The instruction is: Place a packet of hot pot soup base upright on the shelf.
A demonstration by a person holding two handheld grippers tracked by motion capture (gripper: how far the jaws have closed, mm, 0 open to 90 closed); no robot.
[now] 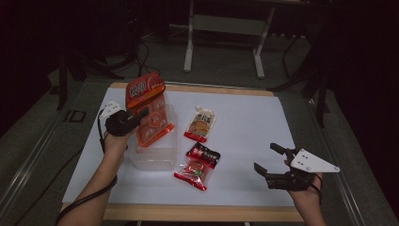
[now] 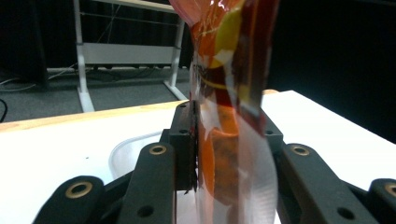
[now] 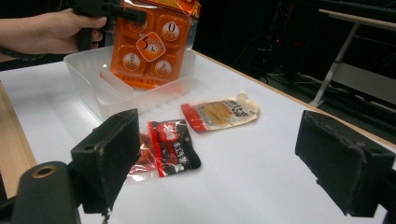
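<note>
Over the clear bin [image 1: 155,157], the left tongs [image 1: 134,120] pinch the orange pack [image 1: 149,110] upright; its slick film could slip and tip outside. Right tongs [image 1: 273,162] gape wide, idle.

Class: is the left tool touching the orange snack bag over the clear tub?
Touching. The left gripper view shows the left tool with its jaws pressed on the orange snack bag.

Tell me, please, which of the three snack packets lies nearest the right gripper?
The red-and-black packet, at the table's front edge. The pale packet lies farther back, and the orange packet is held over the bin.
</note>
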